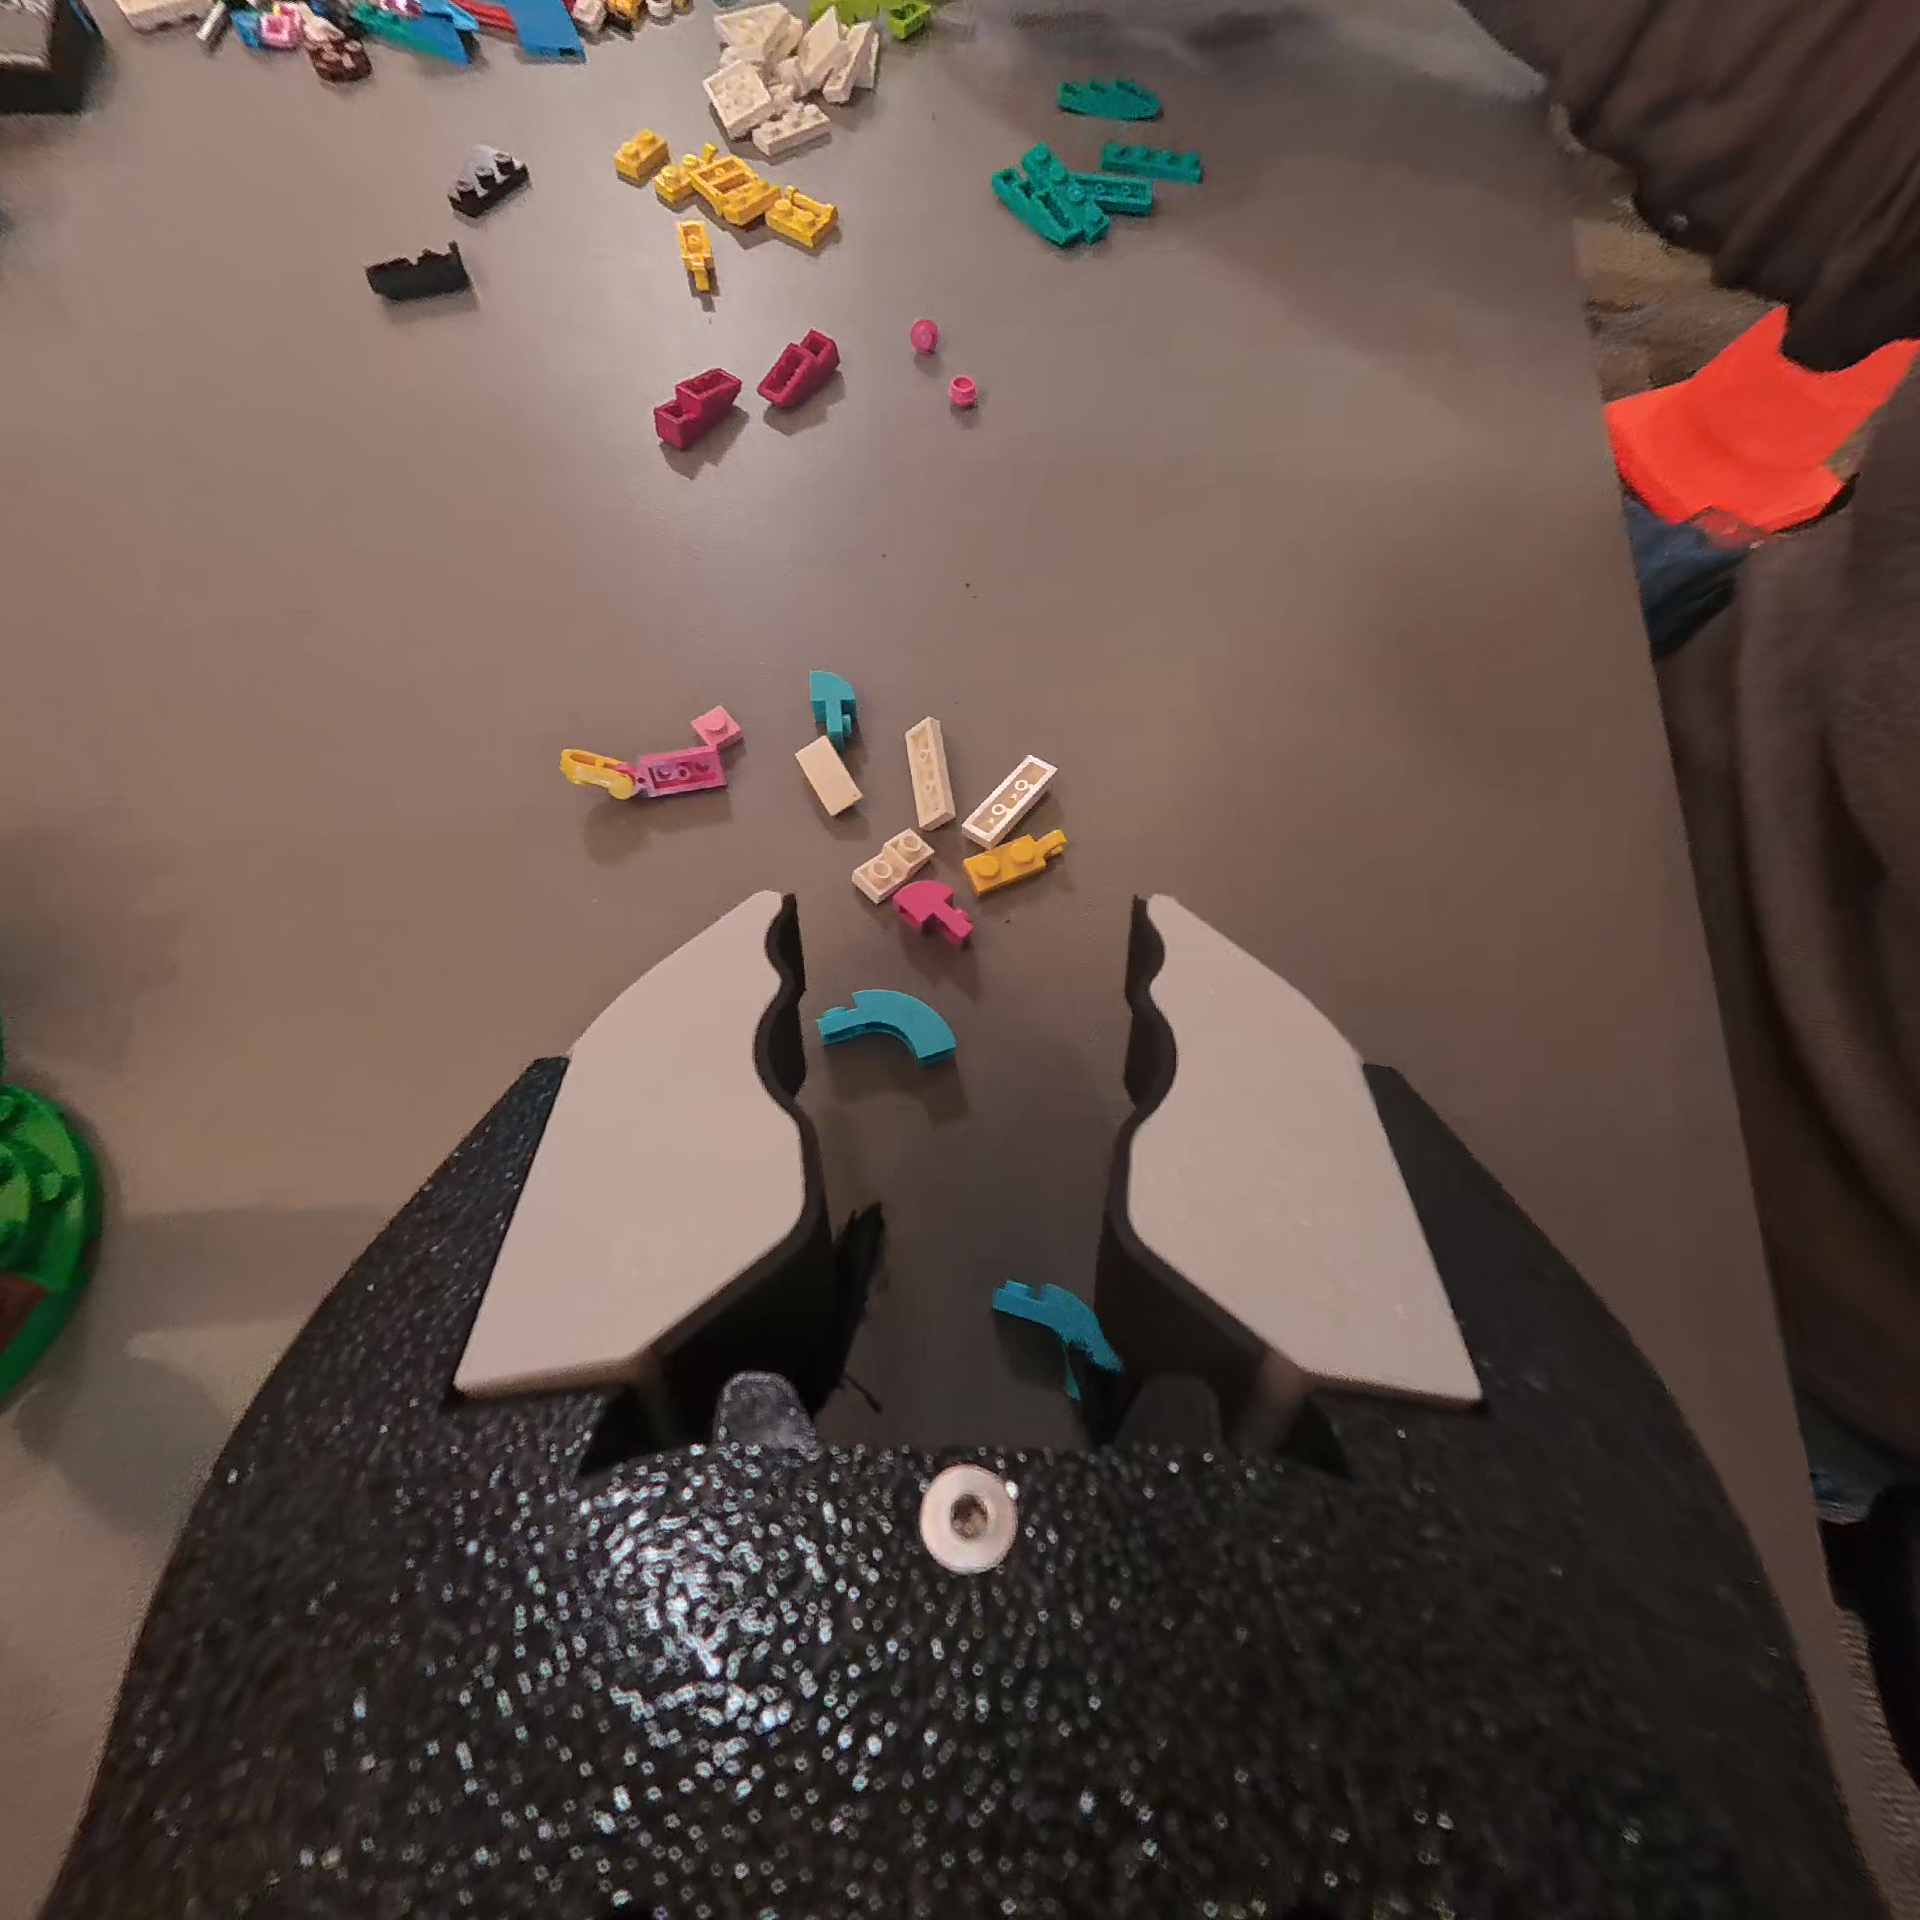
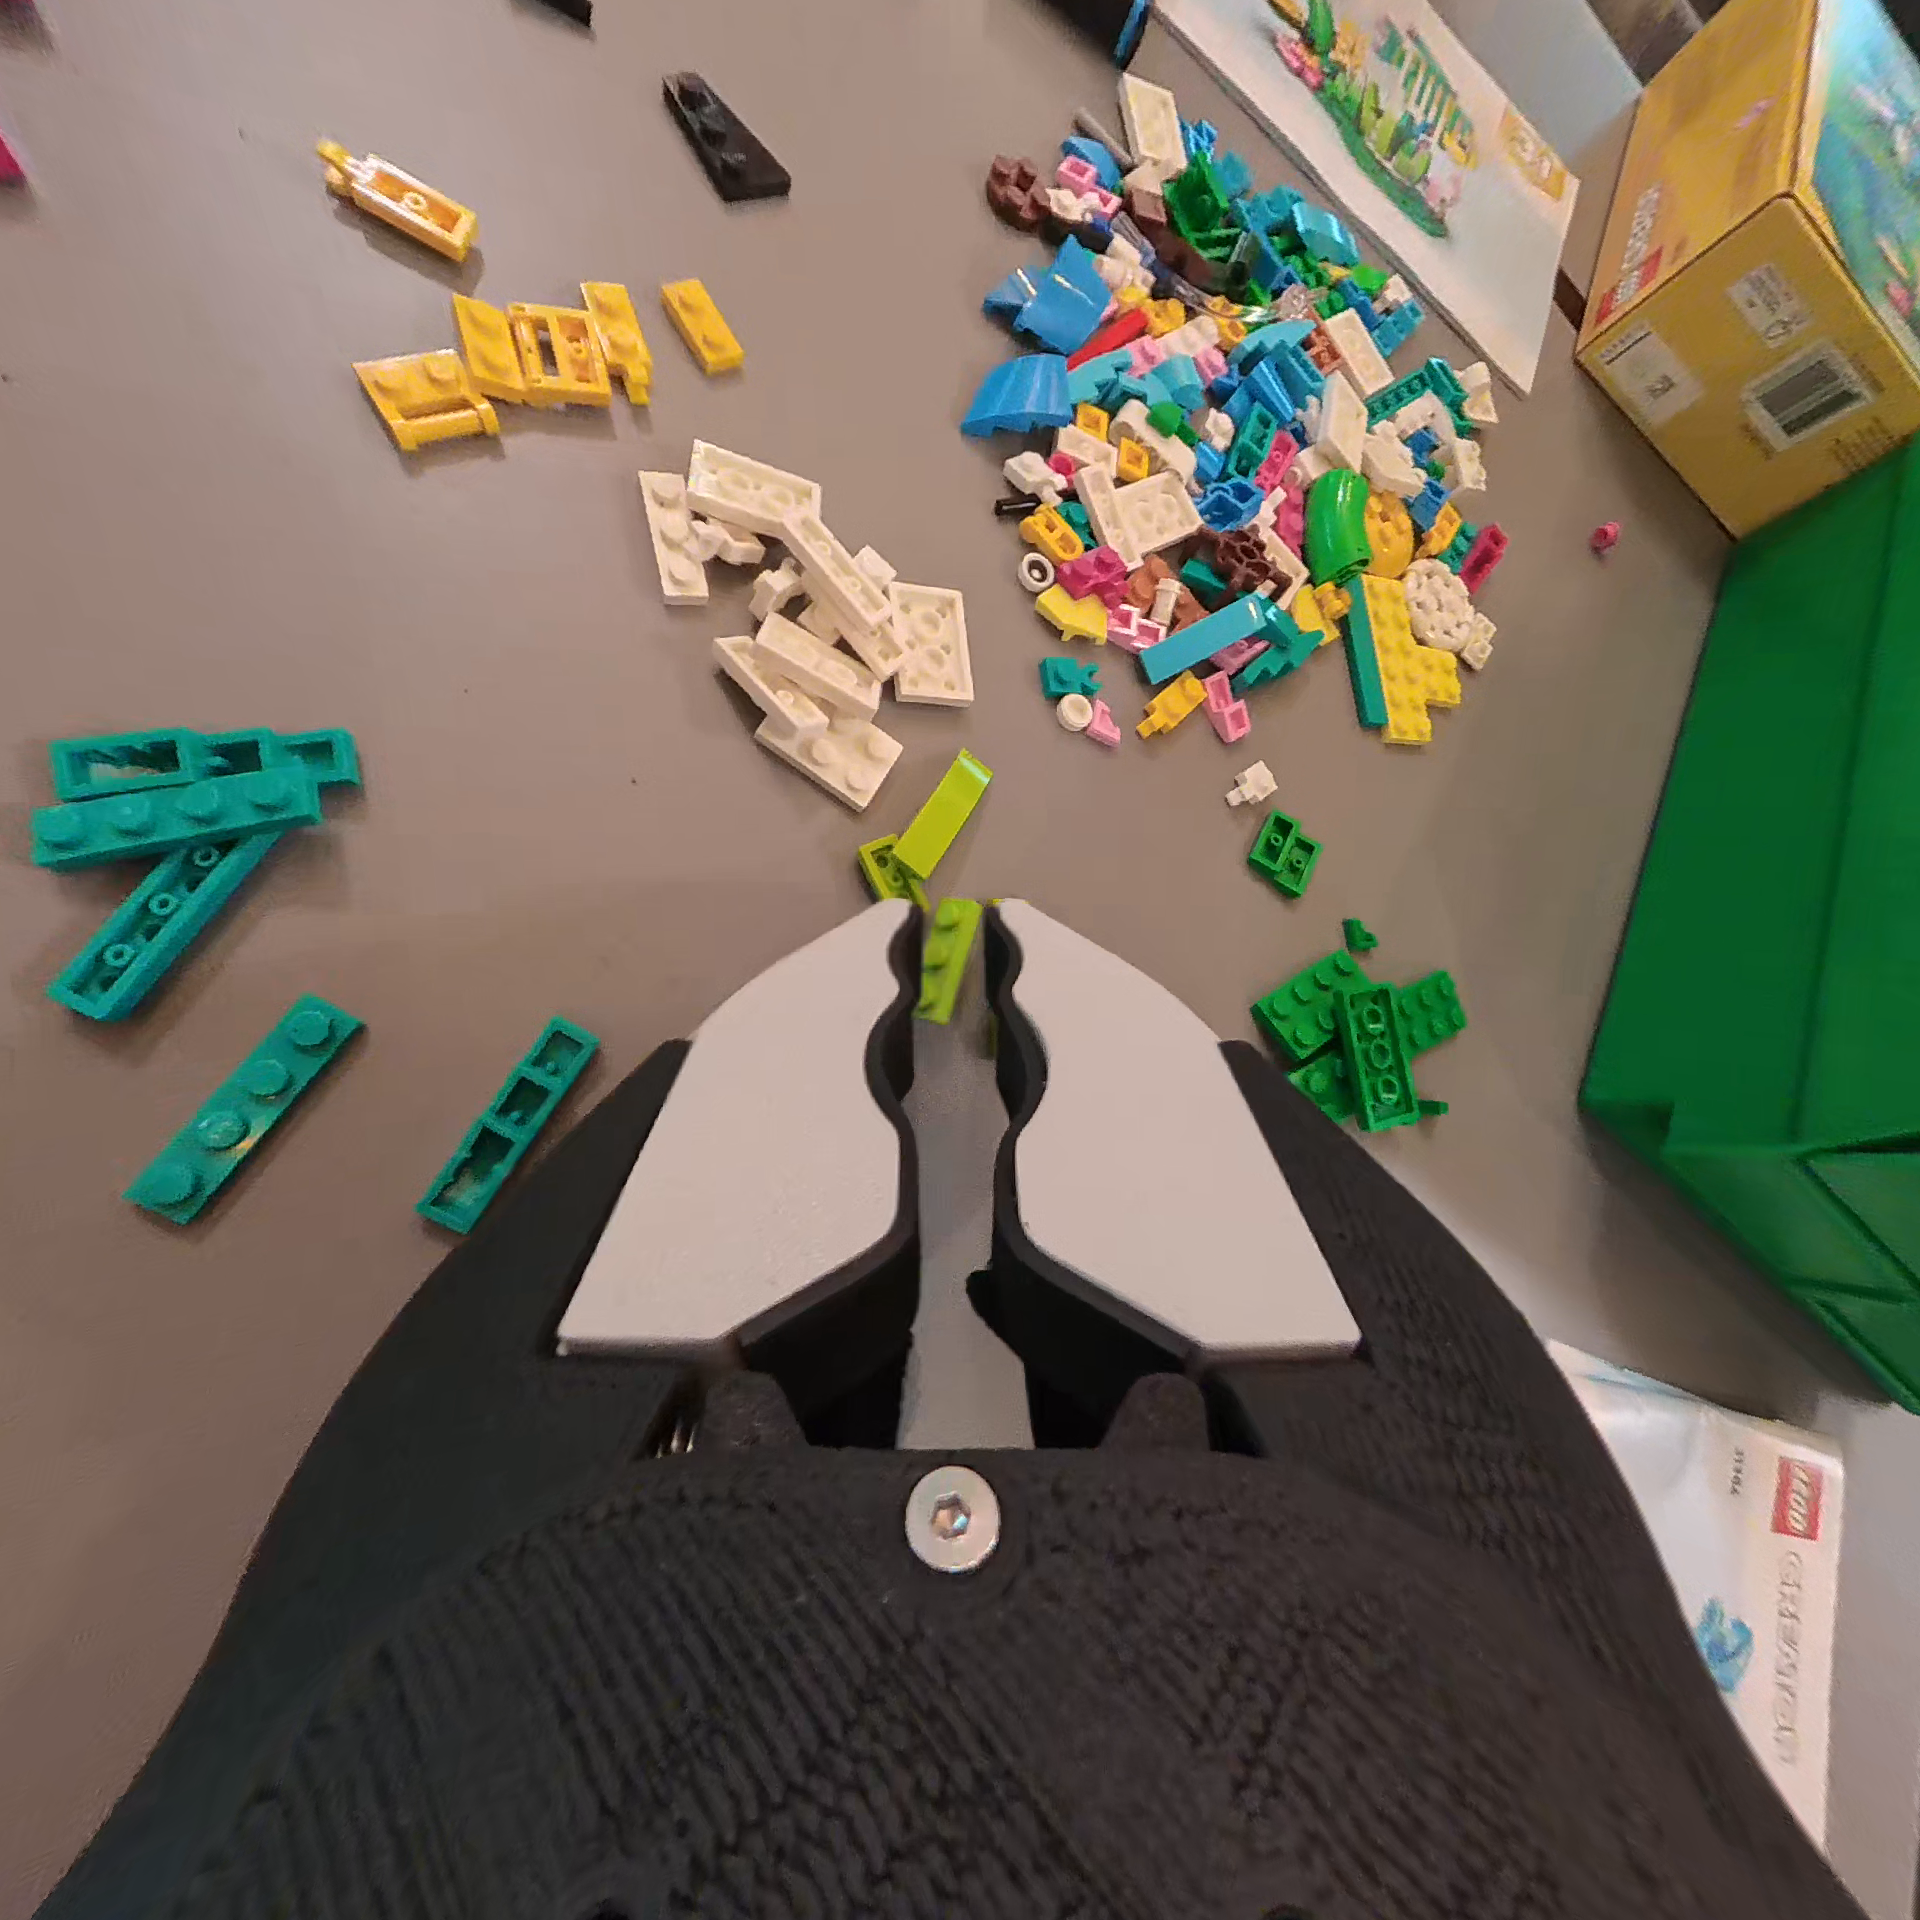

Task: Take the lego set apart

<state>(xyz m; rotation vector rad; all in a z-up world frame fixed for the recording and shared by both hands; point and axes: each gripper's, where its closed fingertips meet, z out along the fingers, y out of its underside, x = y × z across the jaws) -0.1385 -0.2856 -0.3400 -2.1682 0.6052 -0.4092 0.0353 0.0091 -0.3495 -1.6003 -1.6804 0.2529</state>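
Taking a brick set apart on a grey table [image 1: 1247,582]: the left claw [image 1: 966,914] hangs wide open and empty over a curved teal piece [image 1: 888,1023], with a loose scatter of small pink, white and orange pieces [image 1: 925,821] just beyond, apparently ready for the next pick. The right claw [image 2: 951,914] is nearly closed, pinching a small lime-green piece [image 2: 948,961] between its tips near other lime pieces [image 2: 930,821]. Pieces lie grouped by colour, teal strips [image 2: 177,821], yellow [image 2: 540,348], white [image 2: 821,623], green [image 2: 1356,1023], suggesting sorting, beside a mixed heap [image 2: 1236,457] and the yellow box [image 2: 1756,270].
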